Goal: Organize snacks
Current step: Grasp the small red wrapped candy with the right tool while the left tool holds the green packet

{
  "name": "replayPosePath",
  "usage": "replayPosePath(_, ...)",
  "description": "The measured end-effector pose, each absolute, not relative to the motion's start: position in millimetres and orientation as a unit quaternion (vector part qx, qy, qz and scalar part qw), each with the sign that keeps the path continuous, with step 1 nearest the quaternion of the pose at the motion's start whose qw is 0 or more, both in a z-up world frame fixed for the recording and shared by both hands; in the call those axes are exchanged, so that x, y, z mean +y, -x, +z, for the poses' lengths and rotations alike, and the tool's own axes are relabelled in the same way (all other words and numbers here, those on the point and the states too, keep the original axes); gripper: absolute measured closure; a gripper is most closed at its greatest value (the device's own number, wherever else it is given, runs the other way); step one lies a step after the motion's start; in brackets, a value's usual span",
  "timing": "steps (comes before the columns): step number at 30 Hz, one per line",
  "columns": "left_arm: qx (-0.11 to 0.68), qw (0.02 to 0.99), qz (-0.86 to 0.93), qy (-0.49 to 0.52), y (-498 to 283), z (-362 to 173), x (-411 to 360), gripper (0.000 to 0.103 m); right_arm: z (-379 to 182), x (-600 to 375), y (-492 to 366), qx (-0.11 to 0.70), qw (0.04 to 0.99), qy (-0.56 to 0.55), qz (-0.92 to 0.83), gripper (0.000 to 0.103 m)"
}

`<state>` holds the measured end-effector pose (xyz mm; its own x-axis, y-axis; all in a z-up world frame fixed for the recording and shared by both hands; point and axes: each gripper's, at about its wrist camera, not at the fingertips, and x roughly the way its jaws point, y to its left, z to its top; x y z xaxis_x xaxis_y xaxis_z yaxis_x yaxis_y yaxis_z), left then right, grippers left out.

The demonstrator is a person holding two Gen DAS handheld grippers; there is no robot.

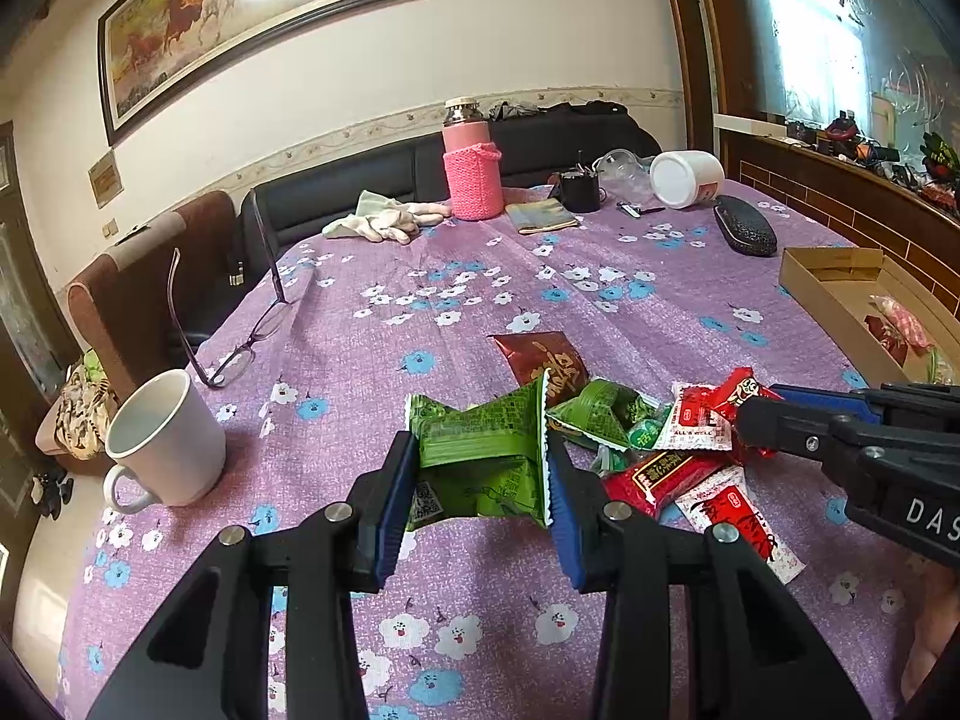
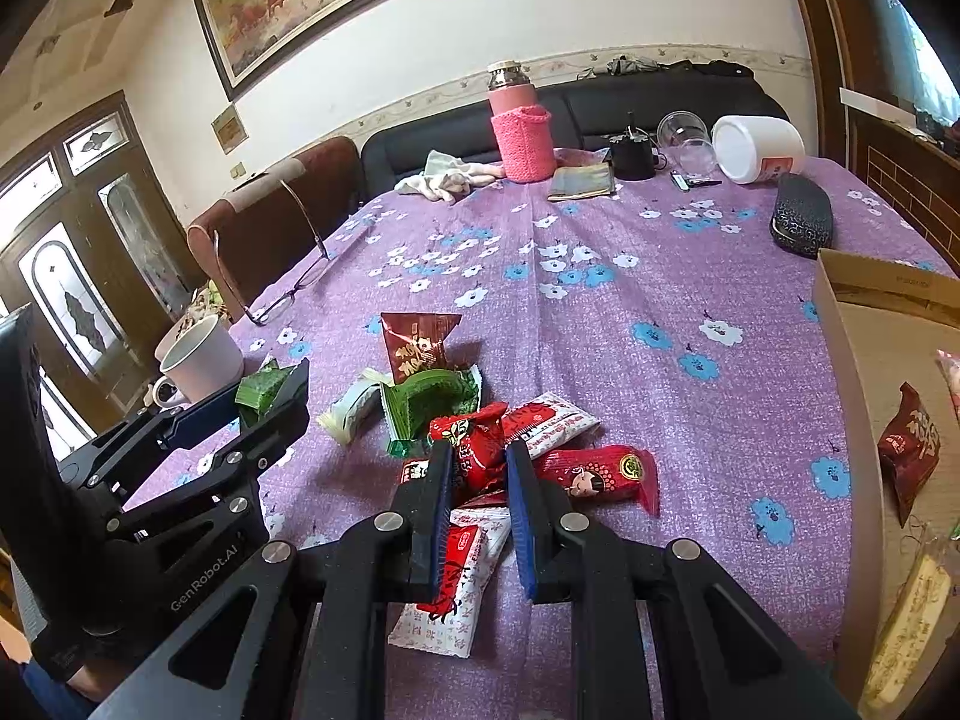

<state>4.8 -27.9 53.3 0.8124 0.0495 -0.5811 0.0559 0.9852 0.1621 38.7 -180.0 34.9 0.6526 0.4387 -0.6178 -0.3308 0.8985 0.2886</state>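
Note:
A crumpled green snack packet (image 1: 480, 456) is pinched between the blue pads of my left gripper (image 1: 480, 438), just above the purple flowered tablecloth (image 1: 456, 276). Right of it lies a pile of red, white and green packets (image 1: 666, 468), with a dark red packet (image 1: 546, 363) behind. My right gripper (image 2: 480, 450) is shut on a red packet (image 2: 474, 438) at the top of that pile, over a white-and-red packet (image 2: 456, 588). The right gripper (image 1: 744, 420) enters the left wrist view from the right. The left gripper (image 2: 288, 384) shows at left with its green packet (image 2: 258, 387).
An open cardboard box (image 1: 840, 276) holding a few packets sits at the table's right edge. A white mug (image 1: 168, 438) and glasses (image 1: 240, 348) lie at left. At the far end stand a pink bottle (image 1: 471, 180), gloves (image 1: 384, 219), a white jar (image 1: 687, 177) and a dark case (image 1: 744, 231).

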Motion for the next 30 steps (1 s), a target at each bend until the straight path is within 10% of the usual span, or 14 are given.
replayPosePath(30, 0.284, 0.953, 0.016, -0.102, 1.3, 57.0, -31.5, 0.063, 36.2, -183.7, -40.7, 0.356, 0.908, -0.075, 0.208, 0.084)
